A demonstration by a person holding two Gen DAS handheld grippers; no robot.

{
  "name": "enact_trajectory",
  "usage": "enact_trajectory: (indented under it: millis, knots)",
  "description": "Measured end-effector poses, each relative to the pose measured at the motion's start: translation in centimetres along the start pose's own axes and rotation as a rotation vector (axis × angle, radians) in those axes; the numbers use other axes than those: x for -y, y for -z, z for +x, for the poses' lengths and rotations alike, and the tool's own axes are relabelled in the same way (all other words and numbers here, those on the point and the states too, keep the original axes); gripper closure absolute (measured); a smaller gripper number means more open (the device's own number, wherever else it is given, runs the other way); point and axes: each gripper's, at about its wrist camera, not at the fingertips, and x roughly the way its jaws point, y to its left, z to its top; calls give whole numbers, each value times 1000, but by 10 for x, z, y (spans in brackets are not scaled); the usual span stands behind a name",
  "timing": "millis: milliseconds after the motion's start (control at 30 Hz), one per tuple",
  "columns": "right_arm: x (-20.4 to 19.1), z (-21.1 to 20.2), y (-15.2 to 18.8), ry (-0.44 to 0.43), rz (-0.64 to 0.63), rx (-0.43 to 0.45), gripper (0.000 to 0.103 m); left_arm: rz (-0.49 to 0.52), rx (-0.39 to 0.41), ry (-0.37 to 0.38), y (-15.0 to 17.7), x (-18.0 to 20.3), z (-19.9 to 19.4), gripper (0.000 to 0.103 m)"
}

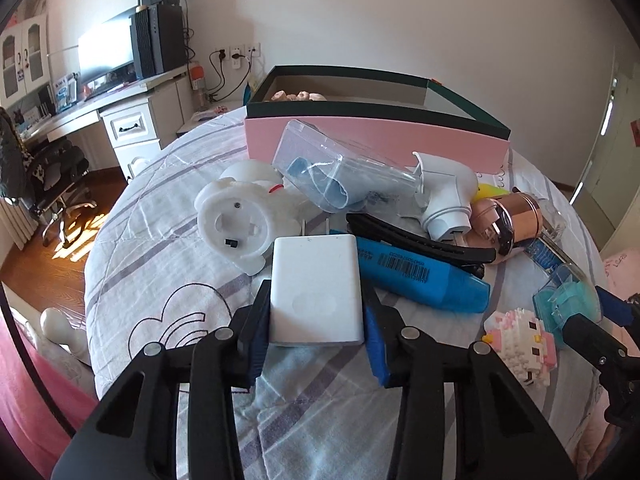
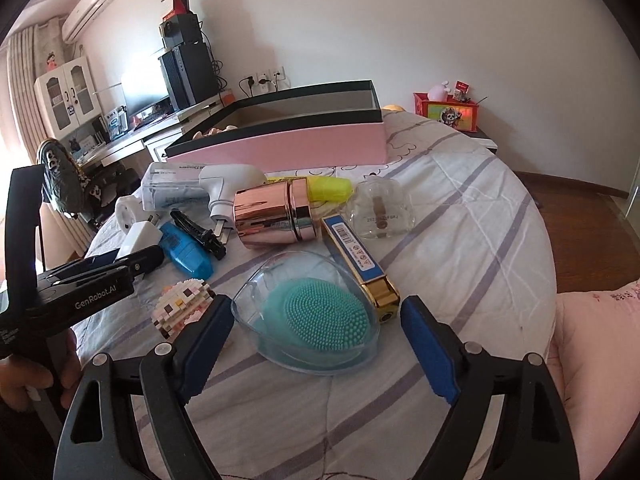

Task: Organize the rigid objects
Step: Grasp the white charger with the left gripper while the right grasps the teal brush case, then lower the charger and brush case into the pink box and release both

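The white charger (image 1: 316,290) lies flat on the quilt (image 1: 160,264) at the near edge of the clutter, prongs toward the pink box (image 1: 376,140), with the left gripper (image 1: 316,320) clamped on its two sides. Its smooth shell could slip from the blue pads if lifted tilted, and its far end sits just beside the blue highlighter (image 1: 420,274), which might be dragged. The right gripper (image 2: 316,320) stands apart around the teal brush in its clear case (image 2: 316,320), not yet pressing it

"GenRobot.AI" printed on left claw (image 2: 138,256) arm.
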Motion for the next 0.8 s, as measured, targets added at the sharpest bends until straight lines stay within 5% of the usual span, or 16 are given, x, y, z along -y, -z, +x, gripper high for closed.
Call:
enact_trajectory:
  millis: [333, 433, 800]
  knots:
    - [-6, 14, -2, 2, 24, -15, 16, -1, 2, 38, 16, -14, -19, 62]
    - [-8, 21, -3, 21, -6, -9, 28, -12, 2, 48, 17, -18, -23, 62]
    - [-13, 0, -15, 0, -41, 41, 29, 16, 43, 110, -1, -1, -38, 62]
